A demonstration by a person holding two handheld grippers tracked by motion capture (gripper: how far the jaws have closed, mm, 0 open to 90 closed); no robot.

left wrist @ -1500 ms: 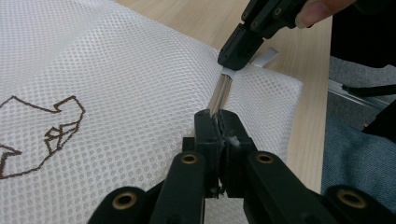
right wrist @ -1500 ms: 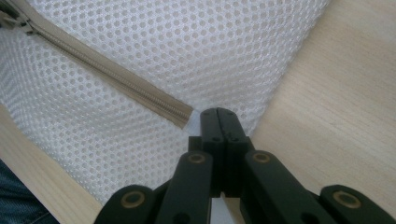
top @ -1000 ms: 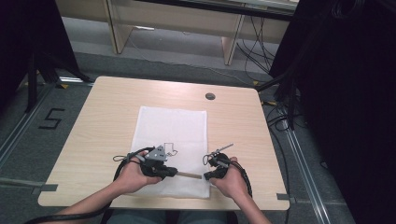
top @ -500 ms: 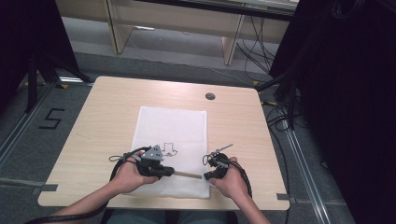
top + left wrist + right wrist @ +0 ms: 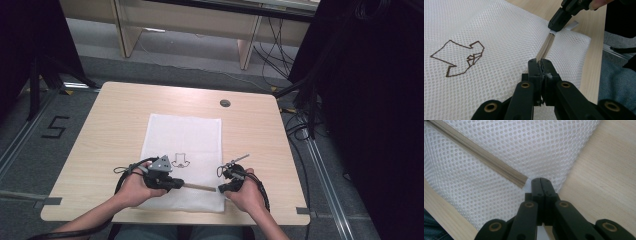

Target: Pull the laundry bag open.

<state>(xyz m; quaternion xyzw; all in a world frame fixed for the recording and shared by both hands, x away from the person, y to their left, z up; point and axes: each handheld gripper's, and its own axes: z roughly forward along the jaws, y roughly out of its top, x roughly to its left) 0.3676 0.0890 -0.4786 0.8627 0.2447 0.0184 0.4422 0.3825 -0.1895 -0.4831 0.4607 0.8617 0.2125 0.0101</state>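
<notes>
mesh bag (image 5: pixel 182 145) lies flat mid-table, its tan zipper (image 5: pixel 200 187) along the near edge. since a second ago the left gripper (image 5: pixel 540 65), clamped on the zipper's slider, has slid slightly leftward, so the zip looks to be travelling. the right gripper (image 5: pixel 540 181) pinches the bag's corner by the zip's end. bare table (image 5: pixel 110 125) to the left leaves room.

Bench (image 5: pixel 110 125) — pale wood top, rounded corners, a round dark cable hole (image 5: pixel 225 103) near its far edge. Lying flat on it: one white mesh bag (image 5: pixel 187 135) with beige zipper (image 5: pixel 200 187) — small brown outline emblem (image 5: pixel 181 160).
</notes>
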